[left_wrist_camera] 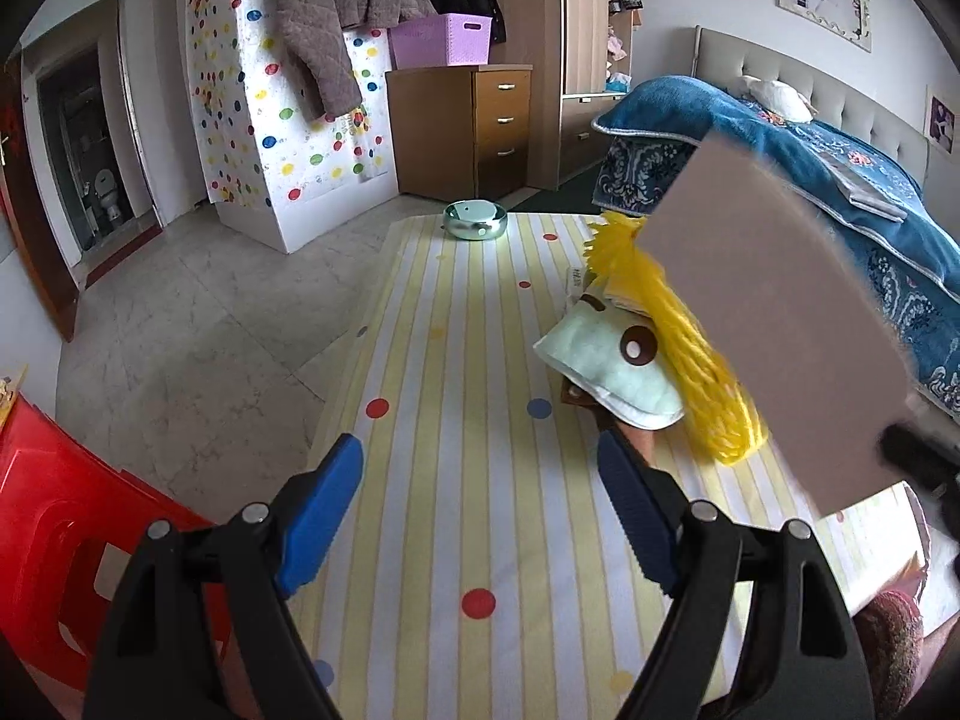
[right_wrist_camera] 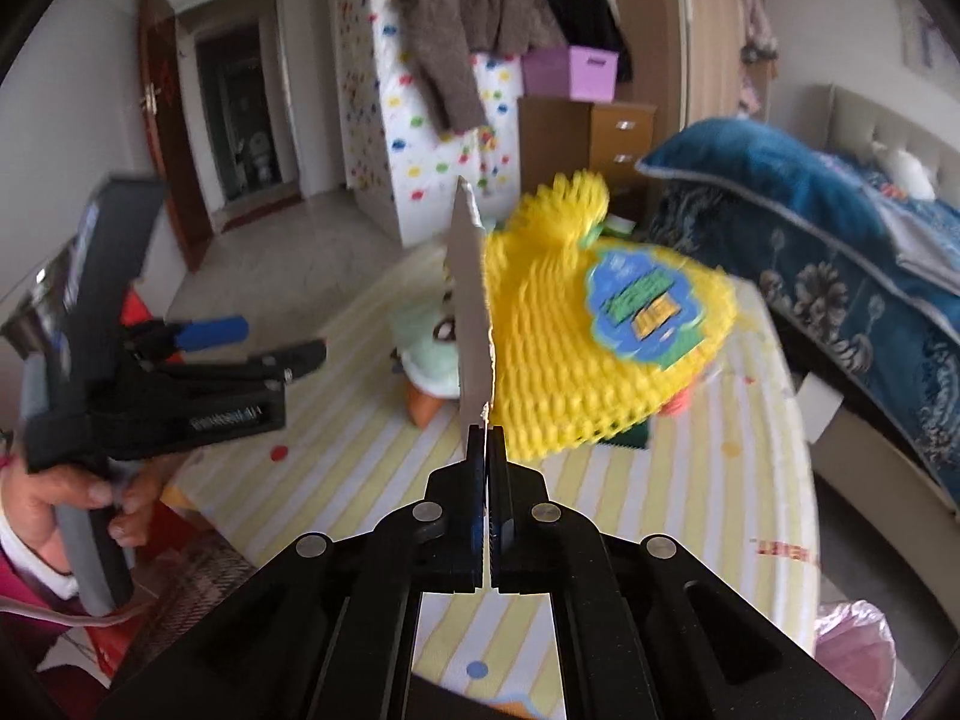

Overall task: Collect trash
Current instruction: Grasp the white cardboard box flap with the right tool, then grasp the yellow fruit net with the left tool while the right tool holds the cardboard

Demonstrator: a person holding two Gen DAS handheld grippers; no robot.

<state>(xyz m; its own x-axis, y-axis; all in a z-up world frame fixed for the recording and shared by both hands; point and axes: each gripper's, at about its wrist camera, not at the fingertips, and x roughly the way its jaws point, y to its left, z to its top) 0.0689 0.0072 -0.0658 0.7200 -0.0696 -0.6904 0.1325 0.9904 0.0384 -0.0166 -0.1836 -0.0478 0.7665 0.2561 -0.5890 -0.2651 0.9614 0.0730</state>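
Note:
My right gripper (right_wrist_camera: pixel 486 427) is shut on a flat brown cardboard piece (right_wrist_camera: pixel 471 294), seen edge-on and held above the table. In the left wrist view the cardboard (left_wrist_camera: pixel 774 312) fills the right side. A yellow foam fruit net (right_wrist_camera: pixel 594 330) with a blue-green label hangs beside it; it also shows in the left wrist view (left_wrist_camera: pixel 678 354). A pale green wrapper (left_wrist_camera: pixel 606 366) with brown dots lies on the striped table (left_wrist_camera: pixel 480 420). My left gripper (left_wrist_camera: pixel 480 516) is open and empty above the table, just short of the wrapper.
A metal bowl (left_wrist_camera: pixel 475 219) stands at the table's far end. A red plastic stool (left_wrist_camera: pixel 54 516) is at the left. A bed with a blue cover (left_wrist_camera: pixel 840 192) lies to the right. A pink plastic bag (right_wrist_camera: pixel 855 648) hangs at the table's near right.

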